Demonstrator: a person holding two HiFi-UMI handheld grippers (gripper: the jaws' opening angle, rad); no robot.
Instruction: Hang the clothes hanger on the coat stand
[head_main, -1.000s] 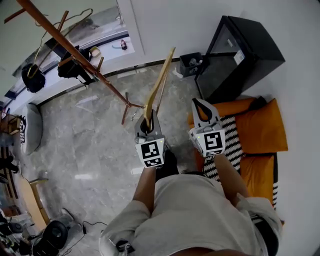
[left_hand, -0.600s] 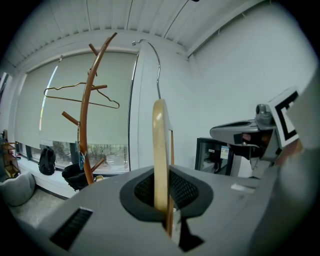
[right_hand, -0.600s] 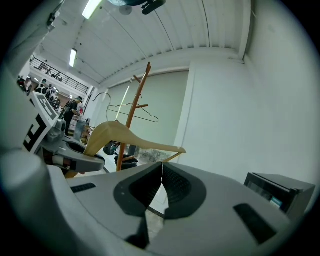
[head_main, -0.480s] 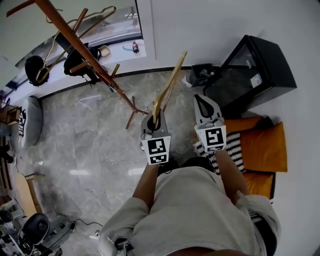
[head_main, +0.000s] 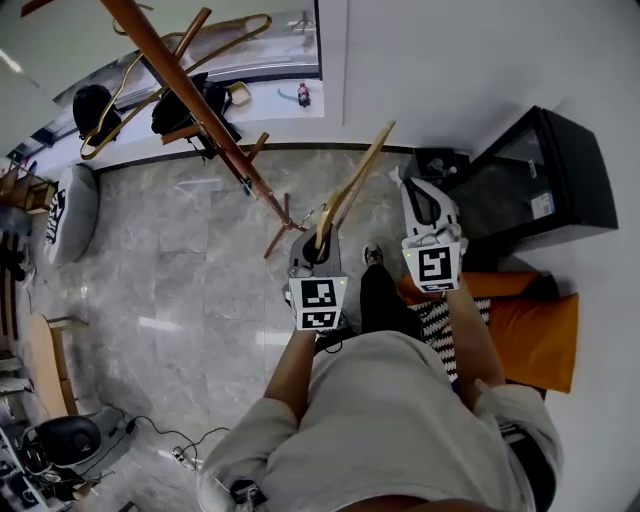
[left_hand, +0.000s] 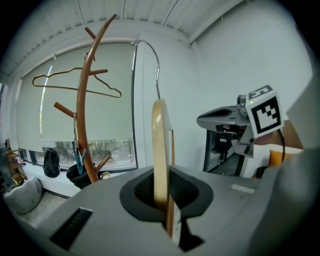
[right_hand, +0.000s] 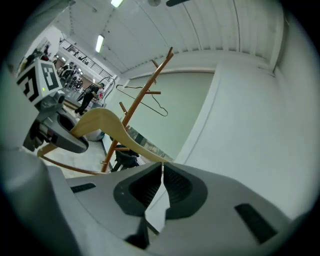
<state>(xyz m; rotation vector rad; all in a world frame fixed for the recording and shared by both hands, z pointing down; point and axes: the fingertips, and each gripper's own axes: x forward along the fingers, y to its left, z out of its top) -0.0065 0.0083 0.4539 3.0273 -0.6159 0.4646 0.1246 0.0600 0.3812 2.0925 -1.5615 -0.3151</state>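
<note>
My left gripper is shut on the lower end of a pale wooden hanger, which sticks up and away from me. In the left gripper view the hanger stands upright between the jaws, its metal hook curving overhead. The brown wooden coat stand leans across the upper left, ahead and left of the hanger, with a gap between them. On one peg hangs a thin wire hanger. My right gripper is shut on nothing, level beside the left one. Its own view shows closed jaws and the wooden hanger to their left.
Black bags hang low on the stand. A black cabinet and a small bin stand against the white wall at right. An orange sofa cushion and a striped cushion lie behind my right arm. Left, a grey cushion on marble floor.
Both grippers have travelled forward with the person, away from the sofa and cabinet. The coat stand now looms larger and nearer. The left gripper keeps its hold on the wooden hanger.
</note>
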